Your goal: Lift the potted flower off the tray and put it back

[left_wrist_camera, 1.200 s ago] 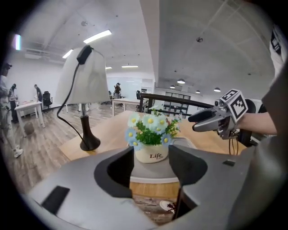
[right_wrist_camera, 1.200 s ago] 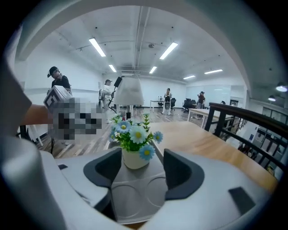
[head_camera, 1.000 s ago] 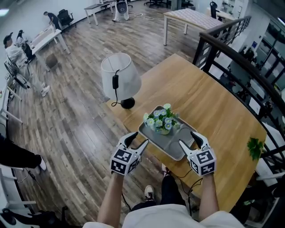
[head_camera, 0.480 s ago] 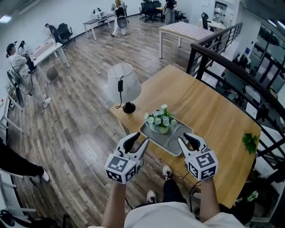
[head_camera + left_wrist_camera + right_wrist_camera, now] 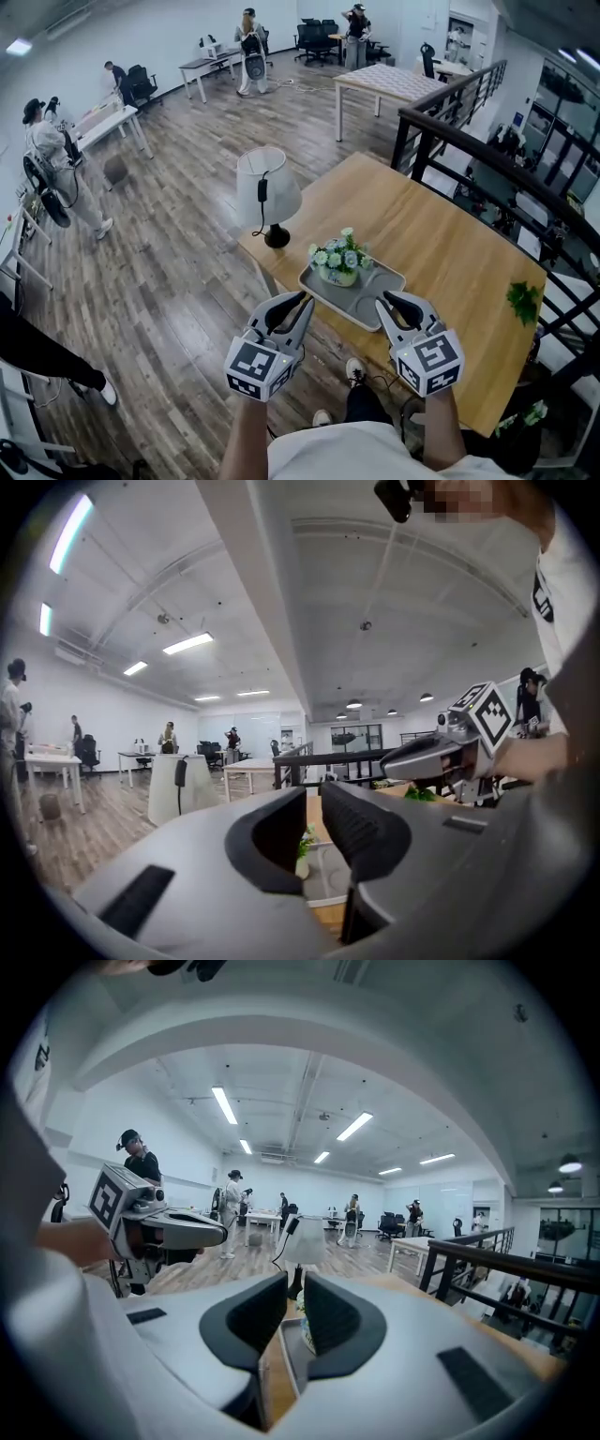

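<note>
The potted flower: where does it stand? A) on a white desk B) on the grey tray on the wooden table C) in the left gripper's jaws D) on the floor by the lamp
B: the potted flower sits on the tray near the table edge.

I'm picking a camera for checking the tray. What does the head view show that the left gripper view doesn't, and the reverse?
Only the head view: the full outline of the tray and the lamp's black base. Only the left gripper view: the ceiling lights. Both: the potted flower, just a sliver in the left gripper view, the white lampshade and the black railing.
</note>
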The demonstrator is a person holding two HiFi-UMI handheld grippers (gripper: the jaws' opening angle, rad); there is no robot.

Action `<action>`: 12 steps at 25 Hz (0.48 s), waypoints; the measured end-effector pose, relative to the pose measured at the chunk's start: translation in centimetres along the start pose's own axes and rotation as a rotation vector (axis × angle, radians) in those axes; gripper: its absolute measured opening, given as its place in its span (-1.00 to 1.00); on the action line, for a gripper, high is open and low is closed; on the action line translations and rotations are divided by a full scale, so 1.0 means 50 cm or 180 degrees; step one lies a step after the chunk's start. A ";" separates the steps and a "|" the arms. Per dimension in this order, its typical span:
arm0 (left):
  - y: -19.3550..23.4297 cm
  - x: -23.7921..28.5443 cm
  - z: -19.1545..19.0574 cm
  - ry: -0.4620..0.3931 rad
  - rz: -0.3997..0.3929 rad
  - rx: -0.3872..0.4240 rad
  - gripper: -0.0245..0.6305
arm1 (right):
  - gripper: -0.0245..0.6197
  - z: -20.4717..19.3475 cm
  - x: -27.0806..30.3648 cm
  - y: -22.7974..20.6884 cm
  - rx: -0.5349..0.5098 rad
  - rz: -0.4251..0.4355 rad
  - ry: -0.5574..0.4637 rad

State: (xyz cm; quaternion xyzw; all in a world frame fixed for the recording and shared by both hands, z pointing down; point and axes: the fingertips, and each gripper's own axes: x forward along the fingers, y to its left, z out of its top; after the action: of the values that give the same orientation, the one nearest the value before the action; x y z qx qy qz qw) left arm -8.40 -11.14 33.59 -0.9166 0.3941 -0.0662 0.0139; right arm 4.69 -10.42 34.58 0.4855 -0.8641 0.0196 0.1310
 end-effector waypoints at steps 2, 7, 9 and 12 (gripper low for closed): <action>-0.012 -0.006 0.011 -0.0018 -0.0098 0.0036 -0.69 | -0.68 0.008 -0.011 0.003 -0.0011 -0.0019 -0.0020; -0.008 -0.012 0.035 -0.0059 -0.0014 0.0153 -0.88 | -0.80 0.026 -0.018 -0.003 -0.0028 -0.0039 -0.0047; -0.010 -0.010 0.037 -0.0043 -0.0016 0.0172 -0.89 | -0.83 0.032 -0.018 -0.007 -0.0051 -0.0045 -0.0052; -0.009 -0.014 0.042 -0.0032 -0.0021 0.0167 -0.89 | -0.86 0.046 -0.020 -0.004 -0.0088 -0.0037 -0.0083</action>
State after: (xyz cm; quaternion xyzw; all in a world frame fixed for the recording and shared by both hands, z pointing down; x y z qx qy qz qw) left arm -8.30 -10.38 31.49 -0.9175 0.3892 -0.0719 0.0397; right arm 4.86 -10.05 32.10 0.4888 -0.8632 0.0005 0.1265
